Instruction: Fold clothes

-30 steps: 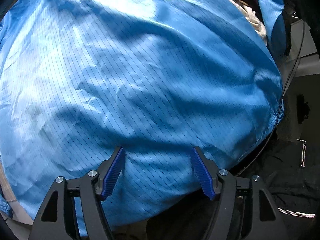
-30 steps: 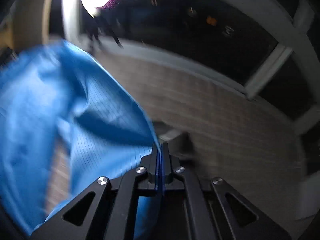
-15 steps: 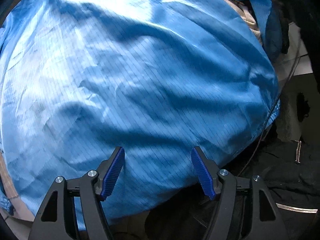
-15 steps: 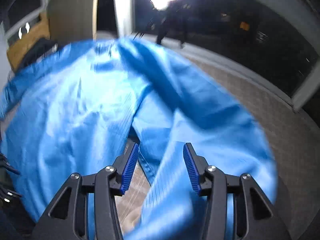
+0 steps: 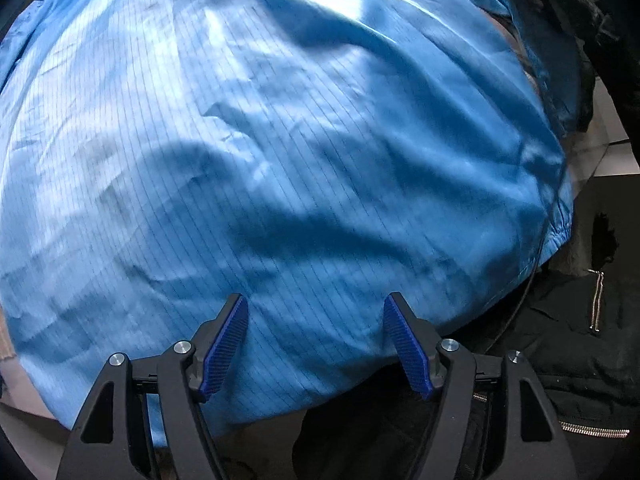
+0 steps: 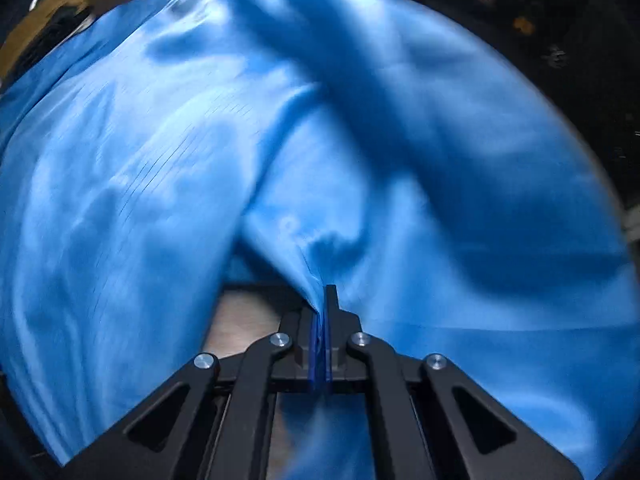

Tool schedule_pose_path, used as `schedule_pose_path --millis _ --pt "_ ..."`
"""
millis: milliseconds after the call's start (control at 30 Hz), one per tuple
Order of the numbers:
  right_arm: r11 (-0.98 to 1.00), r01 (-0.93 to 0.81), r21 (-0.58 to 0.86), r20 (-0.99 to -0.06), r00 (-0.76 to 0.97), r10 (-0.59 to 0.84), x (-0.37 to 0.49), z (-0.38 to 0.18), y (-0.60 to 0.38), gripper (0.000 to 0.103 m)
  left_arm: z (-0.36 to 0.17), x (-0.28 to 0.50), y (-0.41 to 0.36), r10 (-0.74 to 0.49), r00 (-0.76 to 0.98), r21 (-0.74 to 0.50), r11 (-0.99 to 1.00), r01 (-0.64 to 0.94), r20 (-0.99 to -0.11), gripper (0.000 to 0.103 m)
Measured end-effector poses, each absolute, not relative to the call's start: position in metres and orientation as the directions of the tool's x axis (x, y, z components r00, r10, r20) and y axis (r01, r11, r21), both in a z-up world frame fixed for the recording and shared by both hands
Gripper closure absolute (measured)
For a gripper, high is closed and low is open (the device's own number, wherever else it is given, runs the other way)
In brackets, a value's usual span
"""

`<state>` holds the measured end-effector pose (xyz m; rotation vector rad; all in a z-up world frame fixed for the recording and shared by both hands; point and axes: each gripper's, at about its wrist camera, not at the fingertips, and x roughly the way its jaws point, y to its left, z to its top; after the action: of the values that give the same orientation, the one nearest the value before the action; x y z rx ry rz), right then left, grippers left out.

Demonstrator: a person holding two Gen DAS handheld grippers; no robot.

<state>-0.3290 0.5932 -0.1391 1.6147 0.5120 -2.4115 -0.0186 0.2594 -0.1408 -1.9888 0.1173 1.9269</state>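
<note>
A shiny blue garment with thin dark stripes fills nearly the whole left wrist view, spread out with soft wrinkles. My left gripper hovers open over its near hem, with nothing between the blue pads. In the right wrist view the same blue garment billows across the frame, blurred by motion. My right gripper is shut on a pinched fold of this fabric, which rises from the closed pads.
A black jacket with silver zippers lies at the right and below the blue garment's hem. A thin dark cable runs along the garment's right edge. A patch of brownish surface shows under the lifted cloth.
My right gripper went from shut to open half a second ago and has now shut on a fold of the blue garment. The left gripper stays open, shifted slightly over the cloth.
</note>
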Motion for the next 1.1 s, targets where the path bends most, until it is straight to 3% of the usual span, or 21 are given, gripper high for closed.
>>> schedule_pose_path --millis 33,133,200,233,333,500,700,800,1100 --pt "-0.934 0.282 -0.22 -0.902 -0.423 0.085 -0.336 -0.129 0.607 0.101 -0.141 -0.018 0.262 0.196 0.062 -0.206 -0.927 -0.314 -0.979 0.033" --pt "-0.962 0.236 -0.137 -0.905 -0.425 0.024 -0.342 -0.115 0.626 0.094 -0.142 -0.017 0.269 0.203 0.066 -0.214 -0.922 -0.322 -0.977 0.032" --pt "-0.954 0.253 -0.16 -0.917 -0.396 0.049 -0.338 -0.114 0.625 0.068 -0.142 -0.016 0.273 0.209 0.07 -0.22 -0.919 -0.326 -0.975 0.032" --pt "-0.948 0.258 -0.184 -0.911 -0.408 0.066 -0.332 -0.111 0.625 0.066 -0.142 -0.015 0.274 0.213 0.07 -0.224 -0.918 -0.327 -0.975 0.032" --pt "-0.961 0.242 -0.134 -0.904 -0.426 0.019 -0.305 -0.095 0.632 0.066 -0.14 -0.012 0.274 0.205 0.06 -0.213 -0.924 -0.319 -0.977 0.032" --pt "-0.951 0.259 0.166 -0.856 -0.442 -0.27 -0.219 -0.057 0.628 0.065 -0.113 0.011 0.232 0.223 -0.025 -0.213 -0.955 -0.206 -0.975 0.032" --pt "-0.874 0.27 0.404 -0.805 -0.348 -0.479 -0.08 -0.083 0.595 0.065 -0.093 0.046 0.118 0.113 -0.146 -0.123 -0.991 0.057 -0.983 0.032" --pt "-0.883 0.273 0.382 -0.84 -0.296 -0.455 -0.048 -0.116 0.562 0.065 -0.092 0.045 0.063 0.073 -0.189 -0.102 -0.984 0.144 -0.979 0.032" --pt "-0.961 0.242 0.132 -0.962 -0.201 -0.183 0.004 -0.162 0.519 0.065 -0.124 0.026 0.004 0.109 -0.189 -0.124 -0.99 0.072 -0.976 0.032"
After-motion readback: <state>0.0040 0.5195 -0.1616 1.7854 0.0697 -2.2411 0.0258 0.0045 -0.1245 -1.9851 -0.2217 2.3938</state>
